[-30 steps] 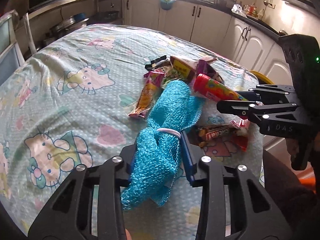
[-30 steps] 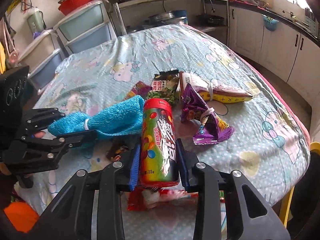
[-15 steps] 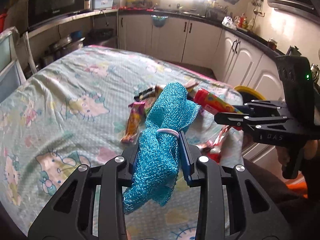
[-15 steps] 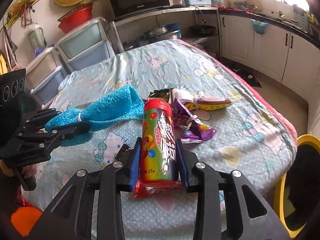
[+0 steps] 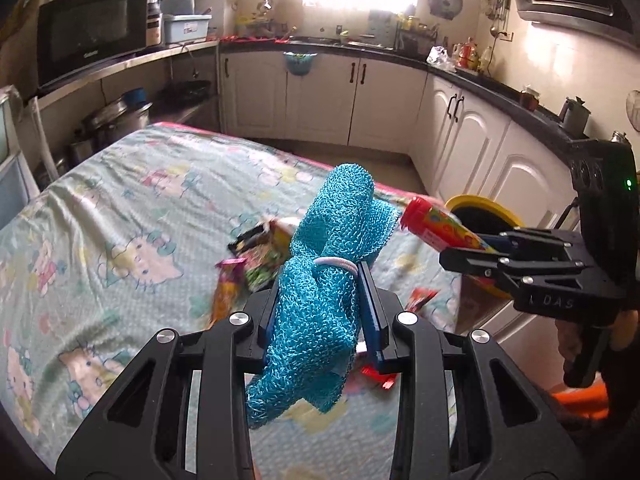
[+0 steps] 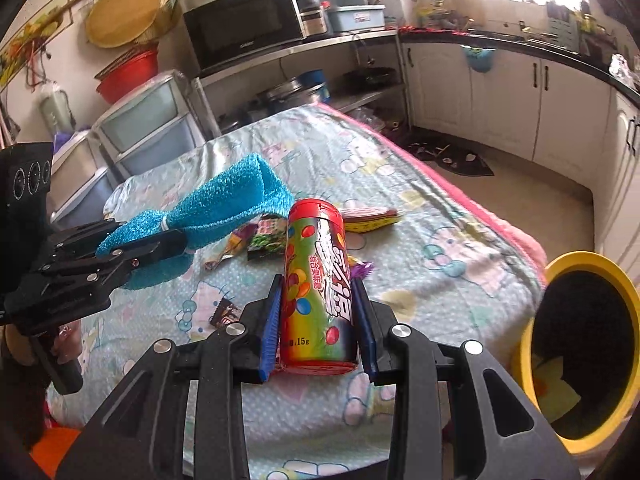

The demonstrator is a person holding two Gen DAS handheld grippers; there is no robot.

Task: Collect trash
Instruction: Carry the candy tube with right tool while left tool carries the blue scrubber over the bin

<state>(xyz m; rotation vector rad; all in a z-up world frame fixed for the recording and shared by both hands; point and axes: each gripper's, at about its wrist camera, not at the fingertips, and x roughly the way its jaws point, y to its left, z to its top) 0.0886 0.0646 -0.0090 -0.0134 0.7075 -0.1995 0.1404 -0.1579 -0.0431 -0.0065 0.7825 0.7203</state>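
Note:
My left gripper (image 5: 320, 312) is shut on a rolled blue cloth (image 5: 324, 280) tied with a white band, held above the table; it also shows in the right wrist view (image 6: 224, 208). My right gripper (image 6: 318, 320) is shut on a red candy tube (image 6: 318, 292) with coloured dots, lifted off the table; the tube shows in the left wrist view (image 5: 440, 226). A yellow bin (image 6: 580, 364) with a dark inside stands past the table's right edge, to the right of the tube. Several snack wrappers (image 5: 256, 256) lie on the table.
The table carries a Hello Kitty cloth (image 5: 120, 240). White kitchen cabinets (image 5: 360, 100) line the far wall. Plastic drawers (image 6: 144, 132) and a shelf with a microwave (image 6: 244, 28) stand behind the table. A dark mat (image 6: 452, 156) lies on the floor.
Both grippers have risen away from the table with their loads. The right gripper with the tube has swung right, bringing the yellow bin into its view.

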